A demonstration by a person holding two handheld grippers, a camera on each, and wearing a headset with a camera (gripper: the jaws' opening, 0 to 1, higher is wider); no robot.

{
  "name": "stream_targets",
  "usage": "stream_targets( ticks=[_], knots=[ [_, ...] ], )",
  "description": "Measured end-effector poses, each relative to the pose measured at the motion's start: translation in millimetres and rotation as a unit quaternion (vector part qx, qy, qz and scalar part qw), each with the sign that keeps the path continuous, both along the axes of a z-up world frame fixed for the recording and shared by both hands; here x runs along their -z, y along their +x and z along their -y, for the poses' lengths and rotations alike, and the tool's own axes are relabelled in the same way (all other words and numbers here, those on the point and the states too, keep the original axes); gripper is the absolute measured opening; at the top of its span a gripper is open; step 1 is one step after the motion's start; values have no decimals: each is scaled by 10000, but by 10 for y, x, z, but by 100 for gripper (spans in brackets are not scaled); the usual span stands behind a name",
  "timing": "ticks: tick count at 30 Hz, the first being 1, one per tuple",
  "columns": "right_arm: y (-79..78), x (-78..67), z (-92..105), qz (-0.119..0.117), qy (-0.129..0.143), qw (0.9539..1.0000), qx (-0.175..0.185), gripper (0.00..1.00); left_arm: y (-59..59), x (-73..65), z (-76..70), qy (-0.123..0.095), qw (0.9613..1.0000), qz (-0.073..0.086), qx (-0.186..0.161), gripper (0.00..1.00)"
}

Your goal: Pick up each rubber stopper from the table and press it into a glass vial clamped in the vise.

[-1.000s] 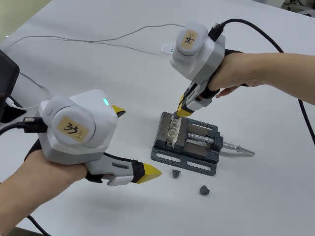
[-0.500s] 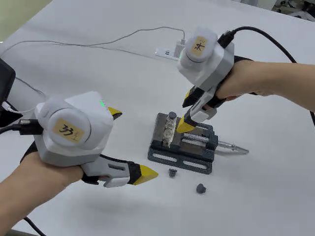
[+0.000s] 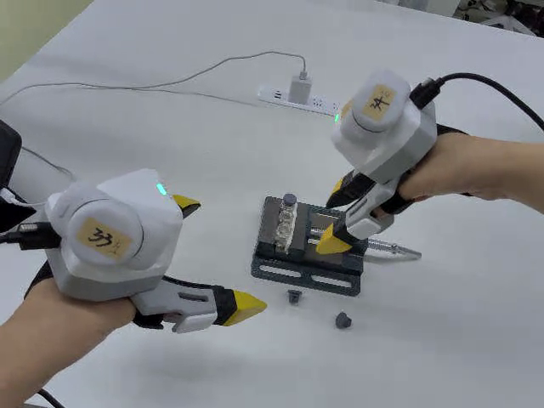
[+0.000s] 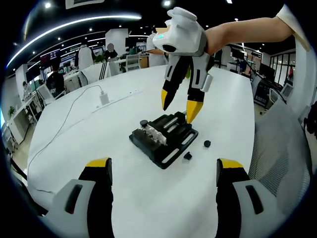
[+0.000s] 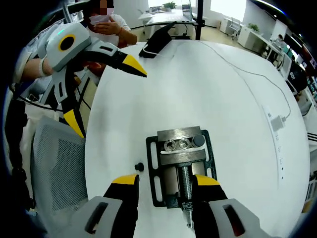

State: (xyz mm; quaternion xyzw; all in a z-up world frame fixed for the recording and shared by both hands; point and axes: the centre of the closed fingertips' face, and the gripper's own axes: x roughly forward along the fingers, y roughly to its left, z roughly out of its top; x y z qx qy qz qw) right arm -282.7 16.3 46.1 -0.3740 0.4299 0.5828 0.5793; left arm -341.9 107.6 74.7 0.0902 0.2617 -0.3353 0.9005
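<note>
- The left gripper (image 4: 163, 163) and right gripper (image 3: 333, 216) both hung open and empty.
- The stoppers (image 3: 342, 320) beside the vise's (image 3: 274, 269) near edge looked light and springy, best pinched across their sides.

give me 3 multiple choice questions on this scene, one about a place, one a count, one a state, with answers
1. Where do the two loose stoppers lie?
A) on the table beside the vise
B) in the vise
C) on the floor

2. How many of the vials in the vise carry a stopper?
A) none
B) one
C) three

3. What state is the right gripper in?
A) open and empty
B) shut on a stopper
C) shut on a vial

Answers:
1 A, both sit on the table by the vise base.
2 B, the right gripper view shows one dark stopper and two open mouths.
3 A, its jaws stand apart with nothing between.
</note>
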Motion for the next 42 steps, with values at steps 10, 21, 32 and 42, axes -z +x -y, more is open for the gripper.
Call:
stream_targets(
  ticks=[10,21,32,42],
  knots=[
    [-336,48,176,-99,-38,9999,25,38,-87,-13,-48,1,10000,19,0,85],
    [-629,185,310,-237,47,9990,373,34,-112,45,-23,-52,9999,37,155,85],
    [-574,350,181,-43,423,9983,400,21,-107,133,-27,-128,9995,14,283,84],
    [-523,459,-76,353,685,9970,-117,5,-107,225,-12,-184,9992,-78,346,84]
  ],
)
